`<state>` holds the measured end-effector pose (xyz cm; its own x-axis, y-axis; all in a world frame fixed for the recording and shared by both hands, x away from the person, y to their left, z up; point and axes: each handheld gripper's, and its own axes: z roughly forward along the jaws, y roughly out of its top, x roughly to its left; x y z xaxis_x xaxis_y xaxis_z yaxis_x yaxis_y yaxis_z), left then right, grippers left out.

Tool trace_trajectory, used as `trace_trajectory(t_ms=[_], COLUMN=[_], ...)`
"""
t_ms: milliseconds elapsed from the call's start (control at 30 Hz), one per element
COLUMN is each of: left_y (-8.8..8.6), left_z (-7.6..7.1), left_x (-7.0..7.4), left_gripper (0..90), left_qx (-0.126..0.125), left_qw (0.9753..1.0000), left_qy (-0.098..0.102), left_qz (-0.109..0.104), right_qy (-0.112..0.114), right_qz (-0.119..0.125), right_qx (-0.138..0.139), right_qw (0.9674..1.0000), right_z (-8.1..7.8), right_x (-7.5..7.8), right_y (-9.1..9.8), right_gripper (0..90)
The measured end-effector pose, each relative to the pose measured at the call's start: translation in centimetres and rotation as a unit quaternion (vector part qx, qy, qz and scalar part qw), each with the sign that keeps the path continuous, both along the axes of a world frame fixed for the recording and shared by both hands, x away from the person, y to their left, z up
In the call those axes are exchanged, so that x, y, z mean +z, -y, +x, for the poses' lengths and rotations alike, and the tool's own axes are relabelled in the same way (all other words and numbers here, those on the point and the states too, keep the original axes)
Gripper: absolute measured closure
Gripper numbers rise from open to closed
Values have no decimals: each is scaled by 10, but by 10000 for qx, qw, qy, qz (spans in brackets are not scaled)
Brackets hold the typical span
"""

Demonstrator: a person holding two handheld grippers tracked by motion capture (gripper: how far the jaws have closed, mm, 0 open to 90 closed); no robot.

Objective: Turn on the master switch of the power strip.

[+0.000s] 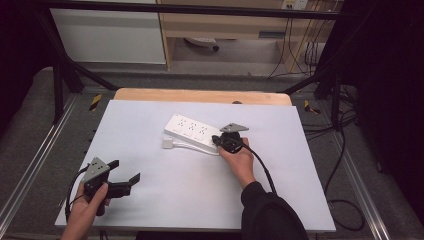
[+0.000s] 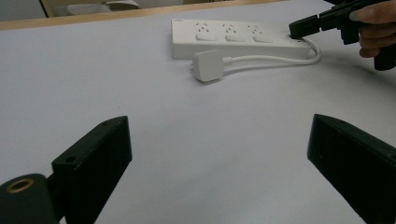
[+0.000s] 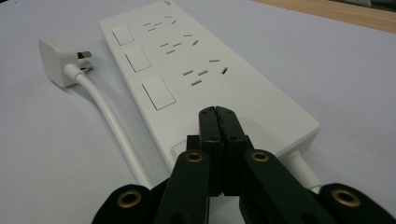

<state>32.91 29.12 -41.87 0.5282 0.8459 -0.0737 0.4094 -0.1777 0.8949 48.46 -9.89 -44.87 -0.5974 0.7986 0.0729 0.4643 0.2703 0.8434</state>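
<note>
— Power strip (image 1: 194, 132) lies near the middle of the counter (image 1: 150, 190), white, three outlets in a row, each with its own switch.

— Anything around it?

— Its own white cord (image 3: 109, 123) runs along one long side, and the plug (image 2: 208, 65) rests just beside the strip, pins showing. Nothing else lies close by.

— And the tongs?

— The right tongs (image 3: 218, 115) are clenched with nothing between them, tips over the cord end of the strip. The left tongs (image 1: 127, 171) are released, jaws spread wide, well apart from the strip near the counter's front corner.

— The surface?

— A pale sheet over a wooden top (image 1: 200, 95). Beyond it stand a black frame (image 1: 65, 70), a grey floor, cables (image 1: 345, 150) and light wooden furniture (image 1: 225, 25).
</note>
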Motion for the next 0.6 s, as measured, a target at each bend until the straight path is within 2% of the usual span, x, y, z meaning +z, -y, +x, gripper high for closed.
trace_trajectory(t_ms=[600], left_y=[-1], left_z=[0], left_x=[0], left_gripper=[64], left_qx=[-6], left_qw=[10000], left_qy=[-12], left_qz=[1], right_qy=[-39], right_qz=[32], right_qx=[-6], right_qw=[10000], right_z=[1], right_x=[1], right_y=[0], right_gripper=[900])
